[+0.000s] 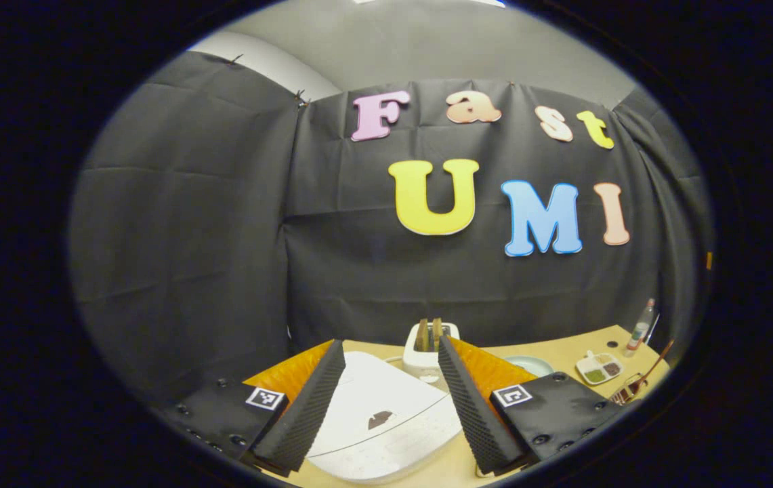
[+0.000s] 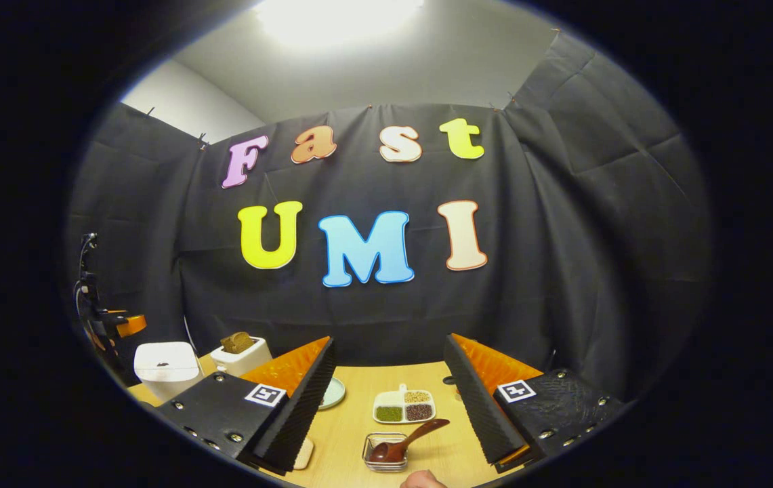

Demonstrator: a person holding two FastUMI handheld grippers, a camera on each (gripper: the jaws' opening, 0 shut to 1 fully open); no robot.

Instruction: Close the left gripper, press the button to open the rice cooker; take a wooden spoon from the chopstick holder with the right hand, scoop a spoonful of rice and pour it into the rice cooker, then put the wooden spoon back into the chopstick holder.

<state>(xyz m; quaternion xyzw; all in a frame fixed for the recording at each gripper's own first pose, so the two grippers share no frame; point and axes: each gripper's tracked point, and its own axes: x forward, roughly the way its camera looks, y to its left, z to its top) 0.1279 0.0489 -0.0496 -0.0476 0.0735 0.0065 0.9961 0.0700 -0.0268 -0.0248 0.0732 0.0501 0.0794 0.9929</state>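
Since the rice cooker (image 1: 379, 420) lid is still down, we judge the job is at step one: pinch the left gripper (image 1: 391, 407) closed & push the button (image 1: 379, 419). Right now its jaws stand wide apart w/ nothing between them, and the cooker sits just below & between the fingers, the dark button roughly midway. The cooker looks like a rigid, smooth plastic shell, prob. heavy enough not to slide under a press; the button likely needs a firm, straight-down poke w/ closed tips.

The right gripper (image 2: 391, 407) is also spread open & empty. In the right gripper view the wooden spoon (image 2: 405, 442) lies tilted w/ its bowl in a small clear holder (image 2: 385, 451), handle sticking up to the right, near the table (image 2: 345, 420) front & between the fingers but apart from both. We'd guess the spoon is light, stiff, a bit slick; best to take it mid-handle, across the narrow shaft. A divided dish of grains (image 2: 404, 406) sits just behind it; which compartment is the rice we can't tell. A toaster (image 1: 429, 347) stands behind the cooker.
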